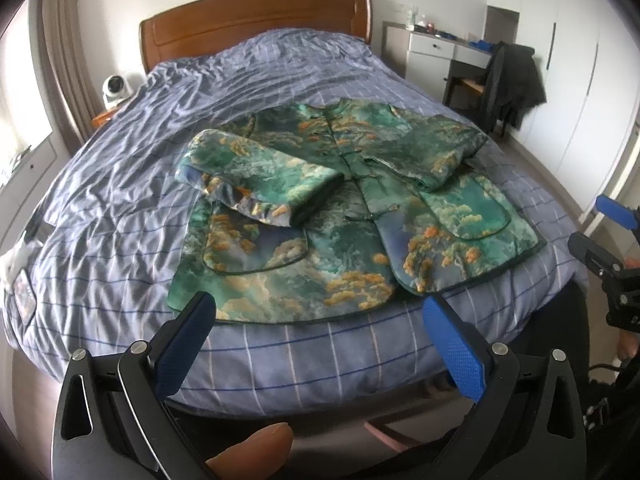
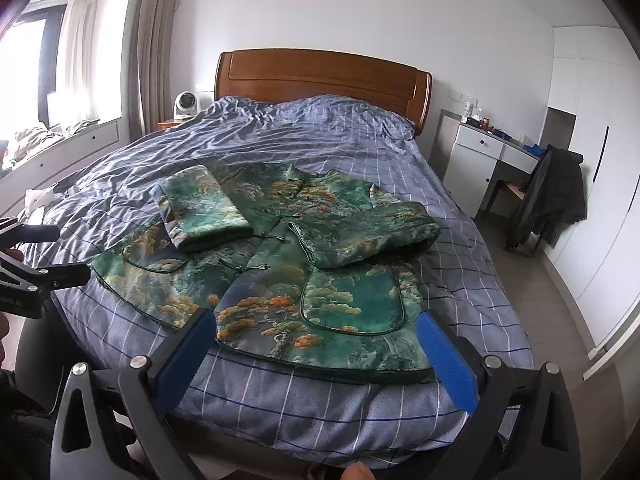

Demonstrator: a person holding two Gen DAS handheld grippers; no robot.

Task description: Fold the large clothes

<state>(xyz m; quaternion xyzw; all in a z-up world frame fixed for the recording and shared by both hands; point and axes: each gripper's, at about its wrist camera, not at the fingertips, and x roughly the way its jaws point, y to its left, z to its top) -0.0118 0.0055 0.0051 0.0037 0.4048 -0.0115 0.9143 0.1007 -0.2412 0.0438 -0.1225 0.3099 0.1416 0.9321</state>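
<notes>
Left wrist: jacket point(image 1: 352, 208) sleeves folded over front, both jaws spread, empty.

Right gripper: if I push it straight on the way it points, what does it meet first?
Probably the near hem of the green and orange patterned jacket on the blue checked bed cover. The open right gripper frames that hem between its blue pads; depth is unclear, and the bed's near edge might come first.
</notes>
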